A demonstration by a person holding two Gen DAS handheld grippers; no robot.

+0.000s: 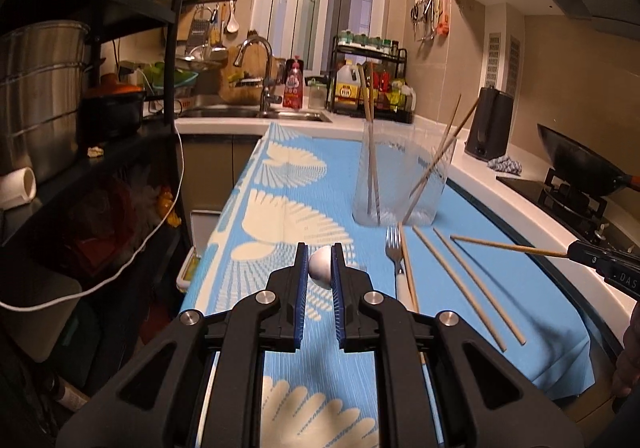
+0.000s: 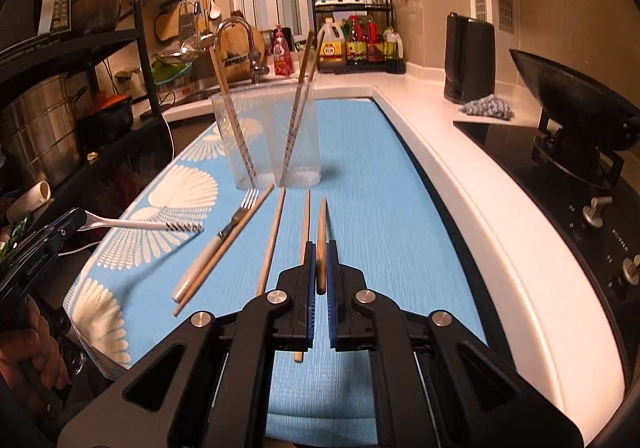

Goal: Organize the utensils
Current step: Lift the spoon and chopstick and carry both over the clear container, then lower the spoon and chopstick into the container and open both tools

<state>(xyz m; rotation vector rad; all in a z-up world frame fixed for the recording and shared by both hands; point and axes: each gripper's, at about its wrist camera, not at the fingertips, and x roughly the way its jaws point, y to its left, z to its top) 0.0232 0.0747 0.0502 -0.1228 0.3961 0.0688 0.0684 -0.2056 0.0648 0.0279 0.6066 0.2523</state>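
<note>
Your left gripper (image 1: 320,264), low in the frame's centre, is clamped on a white spoon (image 1: 320,268), bowl end between the pads. Your right gripper (image 2: 320,264) is clamped on a wooden chopstick (image 2: 321,232) that points up the frame. Just beyond, on the blue mat (image 2: 380,187), lie a fork (image 2: 236,224) and three loose chopsticks (image 2: 274,240). Farther up, at mid-frame, stands the clear cup (image 2: 266,135) with chopsticks leaning inside.
</note>
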